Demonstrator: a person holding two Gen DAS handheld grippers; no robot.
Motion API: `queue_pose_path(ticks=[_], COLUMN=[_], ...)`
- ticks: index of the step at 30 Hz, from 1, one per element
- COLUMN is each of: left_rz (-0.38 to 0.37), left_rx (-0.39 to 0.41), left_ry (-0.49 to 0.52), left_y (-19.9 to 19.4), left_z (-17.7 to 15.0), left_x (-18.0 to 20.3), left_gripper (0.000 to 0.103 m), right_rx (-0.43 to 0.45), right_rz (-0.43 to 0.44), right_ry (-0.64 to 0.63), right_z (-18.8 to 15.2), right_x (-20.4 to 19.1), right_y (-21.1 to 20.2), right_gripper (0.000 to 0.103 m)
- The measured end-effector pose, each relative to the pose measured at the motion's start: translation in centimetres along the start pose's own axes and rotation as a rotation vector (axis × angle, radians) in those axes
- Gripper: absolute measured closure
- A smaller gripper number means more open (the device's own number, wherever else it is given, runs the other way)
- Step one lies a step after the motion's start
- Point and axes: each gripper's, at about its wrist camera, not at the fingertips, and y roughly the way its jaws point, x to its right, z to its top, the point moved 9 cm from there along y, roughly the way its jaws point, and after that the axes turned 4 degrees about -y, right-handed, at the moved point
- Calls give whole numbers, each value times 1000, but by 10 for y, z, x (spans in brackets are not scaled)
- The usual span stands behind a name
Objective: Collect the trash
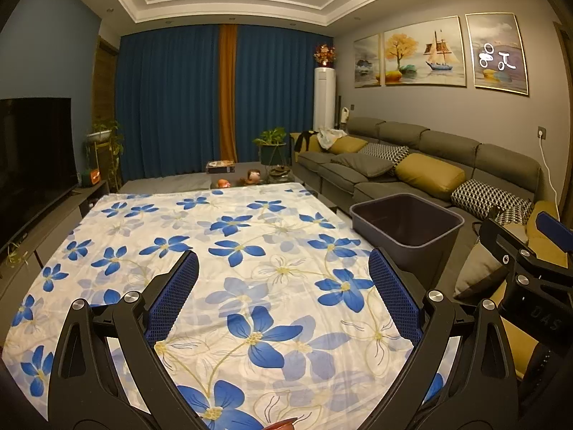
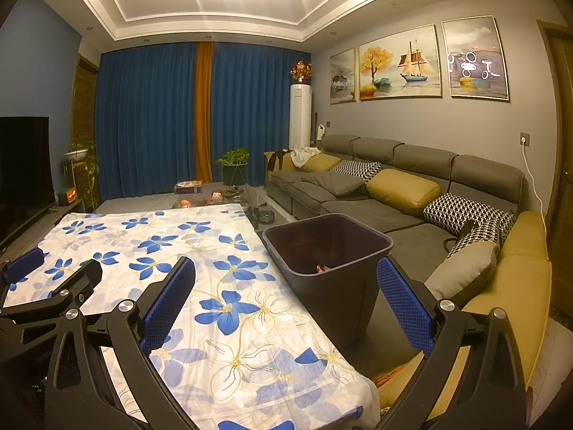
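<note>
My left tongs [image 1: 283, 297] and right tongs [image 2: 286, 308] gape empty over the counter [image 1: 222, 251]; the bin [image 2: 327, 245] stands off its right edge, nearer my right

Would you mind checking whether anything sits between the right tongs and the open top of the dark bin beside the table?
Nothing visible does. The right tongs are open and empty above the table's edge, and the bin stands just ahead with its mouth uncovered. Only the flowered tablecloth lies below.
</note>
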Motion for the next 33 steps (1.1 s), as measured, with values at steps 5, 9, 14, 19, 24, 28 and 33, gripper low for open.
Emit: queue_pose_path(ticks=[5,9,14,19,24,28,33], left_rz=[0,0,-1,-4,-5,-6,-35], left_rx=[-2,-1,-1,1,1,0,-2], left_ry=[-3,-2,2,2,-1,-2,-9], left_y=[0,0,-1,-2,-3,-4,-5], left_z=[0,0,1,2,2,1,1], left_x=[0,0,1,1,1,1,3], left_gripper=[9,9,9,9,9,9,6], right_rx=[0,0,1,1,1,1,0], right_rz=[0,1,1,1,0,1,2], right_ry=[0,0,1,2,1,1,1], right_z=[0,1,0,1,0,2,1], right_x=[0,0,0,0,0,0,1], right_y=[0,0,0,0,0,0,0], right_gripper=[5,5,5,5,5,5,5])
